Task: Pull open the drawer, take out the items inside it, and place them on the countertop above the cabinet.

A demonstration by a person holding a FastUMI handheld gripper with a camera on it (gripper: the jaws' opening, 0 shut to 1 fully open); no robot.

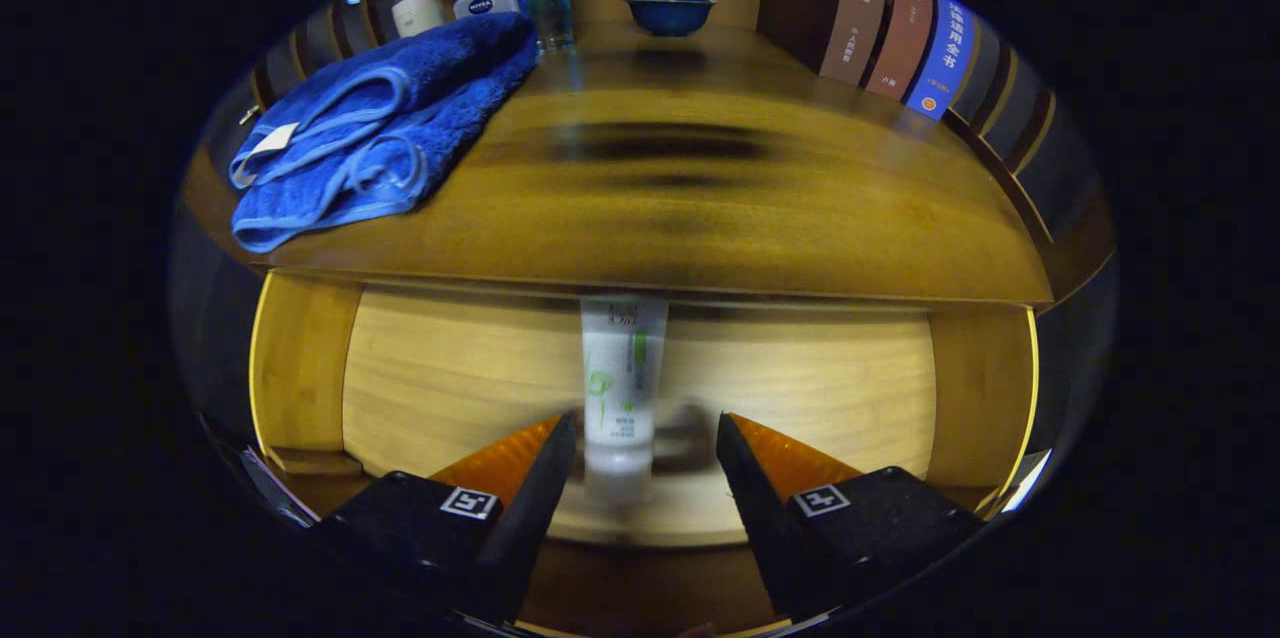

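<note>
Now the claw (pixel 646 448) is wide open, holding nothing, so it can close on the white plastic tube (pixel 622 388) lying between its fingers, low in the frame, in the open wooden drawer (pixel 450 378).

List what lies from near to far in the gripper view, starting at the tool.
Tool, open around the tube → tube in the open drawer → countertop → towel → lidded bowl at the back.
</note>
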